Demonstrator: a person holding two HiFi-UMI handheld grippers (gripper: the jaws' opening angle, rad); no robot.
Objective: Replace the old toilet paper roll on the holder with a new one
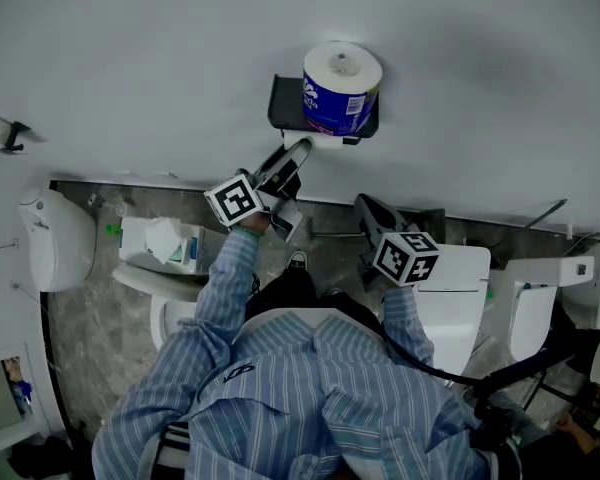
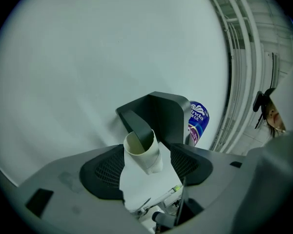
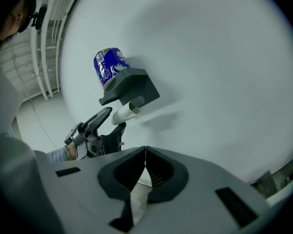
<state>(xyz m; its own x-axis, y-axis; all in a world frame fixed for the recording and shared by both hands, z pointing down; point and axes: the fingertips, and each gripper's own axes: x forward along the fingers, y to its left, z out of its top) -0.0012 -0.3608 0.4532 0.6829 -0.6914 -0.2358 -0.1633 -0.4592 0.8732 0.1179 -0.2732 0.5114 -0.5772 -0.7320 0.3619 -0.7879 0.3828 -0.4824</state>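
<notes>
Closest in, my left gripper point(image 2: 149, 167) stands spread either side of the old tube point(image 2: 142, 153), mid-frame on the holder point(image 2: 159, 113); the new roll point(image 1: 341, 86) sits atop it. Right gripper point(image 3: 145, 172) is pressed together, empty.

The head view looked steeply down from over the person's point(image 1: 280, 378) shoulders onto the wall point(image 1: 130, 48), with the holder point(image 1: 285, 103) and roll point(image 1: 342, 86) at top centre, well off. The left gripper view sat close under the holder, looking up. The right gripper view faced it from farther back. All three shared both.
</notes>
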